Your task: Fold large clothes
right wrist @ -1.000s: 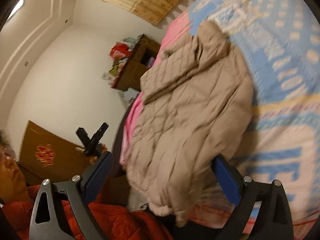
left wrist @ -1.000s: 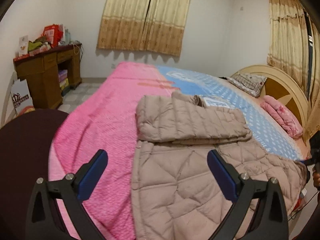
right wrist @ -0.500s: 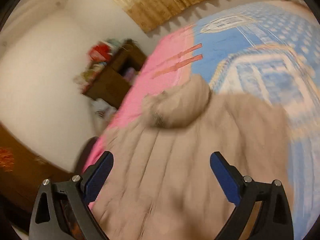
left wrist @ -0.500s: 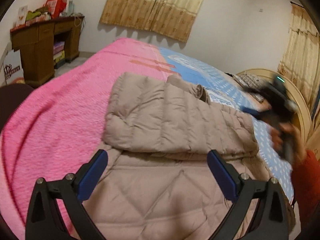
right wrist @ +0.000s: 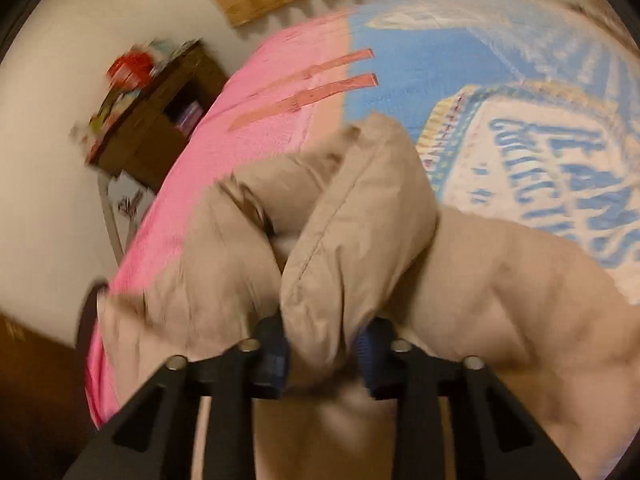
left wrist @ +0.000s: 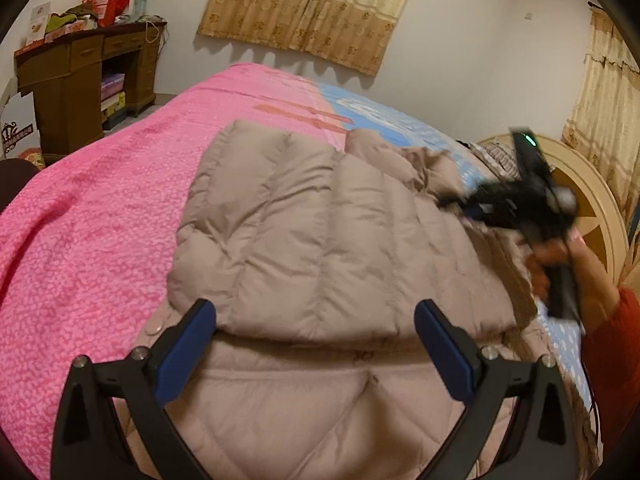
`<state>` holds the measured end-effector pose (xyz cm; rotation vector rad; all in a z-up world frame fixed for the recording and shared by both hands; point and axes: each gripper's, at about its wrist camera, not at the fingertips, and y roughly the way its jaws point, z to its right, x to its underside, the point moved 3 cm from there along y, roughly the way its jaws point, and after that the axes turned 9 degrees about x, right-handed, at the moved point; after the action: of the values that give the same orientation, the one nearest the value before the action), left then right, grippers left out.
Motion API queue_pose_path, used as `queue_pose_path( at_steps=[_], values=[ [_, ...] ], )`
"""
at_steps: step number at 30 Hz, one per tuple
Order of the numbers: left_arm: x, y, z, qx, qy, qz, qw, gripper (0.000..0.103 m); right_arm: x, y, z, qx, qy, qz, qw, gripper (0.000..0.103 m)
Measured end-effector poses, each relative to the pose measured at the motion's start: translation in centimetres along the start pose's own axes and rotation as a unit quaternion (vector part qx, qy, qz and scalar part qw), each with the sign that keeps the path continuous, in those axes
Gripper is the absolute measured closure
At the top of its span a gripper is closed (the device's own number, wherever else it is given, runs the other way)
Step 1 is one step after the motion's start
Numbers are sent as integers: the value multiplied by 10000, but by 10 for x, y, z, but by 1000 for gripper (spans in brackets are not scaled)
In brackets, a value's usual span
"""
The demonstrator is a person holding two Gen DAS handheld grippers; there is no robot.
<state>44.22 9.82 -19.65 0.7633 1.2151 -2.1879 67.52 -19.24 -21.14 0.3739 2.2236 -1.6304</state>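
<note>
Your right gripper [right wrist: 322,354] has just been closing and now pinches a puffy fold of the beige quilted jacket [left wrist: 320,240], which lies partly folded on the pink and blue bed cover [left wrist: 100,220]. Your left gripper [left wrist: 316,336] hangs over the jacket, jaws spread wide, holding nothing.

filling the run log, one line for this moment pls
left gripper: open over jacket | right gripper: just closed on jacket fold | bed
</note>
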Motion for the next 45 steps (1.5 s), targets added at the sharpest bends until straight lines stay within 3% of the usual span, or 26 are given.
queue_pose_path(
  at_steps=[3,7,12,16,18,21,23,25,26,27,28,29,35,39,41,43,45],
  values=[
    [-12,0,6,46,-88,117,9999,2,34,7,20,-292,117,-339,9989,83],
    [-43,9,24,-9,-120,231,9997,2,51,21,26,-292,-149,-221,9992,86],
    [-91,38,50,-647,105,283,9974,2,44,11,34,66,-418,-330,9986,86],
    [-120,78,75,-329,-187,179,9991,2,54,17,49,-232,-312,-180,9991,86],
    [-129,100,99,-272,132,158,9994,2,58,15,44,-172,-598,50,9980,86],
    [-131,139,119,-724,494,-84,9961,2,61,14,41,-130,-755,183,9969,86],
    [-122,166,115,-1199,595,-474,9899,4,63,14,40,-148,-752,224,9968,86],
    [-110,181,100,-1438,453,-928,9842,18,66,13,44,-230,-740,294,9966,86],
    [-103,185,89,-1471,356,-1121,9821,36,68,12,46,-297,-708,322,9965,86],
    [-100,185,83,-1415,300,-1193,9823,69,71,10,49,-364,-664,340,9966,86],
    [-96,183,74,-1179,171,-1284,9845,83,71,9,52,-441,-607,344,9966,86],
    [-95,176,67,-1001,41,-1288,9866,88,72,9,55,-503,-558,331,9966,86],
    [-78,116,67,-597,159,-917,9939,94,68,7,84,-1167,144,193,9929,86],
    [-43,138,37,-888,119,-1156,9893,93,69,14,88,-1449,521,39,9881,86],
    [-39,146,17,-610,-263,-964,9931,93,71,8,91,-1572,551,-172,9859,83],
    [-40,145,14,-543,-351,-907,9938,93,73,-10,98,-1307,465,-188,9902,83],
    [-38,147,18,-609,-241,-843,9943,93,67,-45,109,-783,405,316,9956,82]
  ],
)
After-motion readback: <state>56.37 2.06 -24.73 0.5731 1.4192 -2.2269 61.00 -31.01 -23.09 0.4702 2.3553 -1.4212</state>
